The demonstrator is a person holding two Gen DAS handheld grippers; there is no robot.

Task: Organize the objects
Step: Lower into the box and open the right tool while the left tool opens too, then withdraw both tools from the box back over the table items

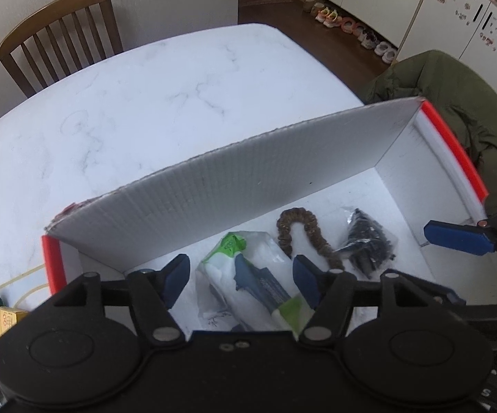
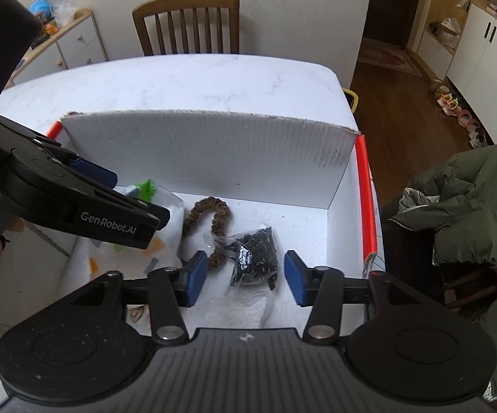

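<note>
Both claws are held spread over the white box (image 2: 214,148). Between the left gripper (image 1: 241,284) jaws a plastic-wrapped packet (image 1: 248,289) is seen, long axis running away from the camera. The right gripper (image 2: 245,277) flanks a black-filled bag (image 2: 255,258); a brown scrunchie (image 2: 207,220) lies between them, the table (image 1: 128,103) beyond.

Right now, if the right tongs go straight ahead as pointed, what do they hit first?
Most likely the clear bag of small black pieces: it lies on the box floor just ahead of the open right tongs, roughly centred between the pads. Depth is unclear through the fisheye.
</note>
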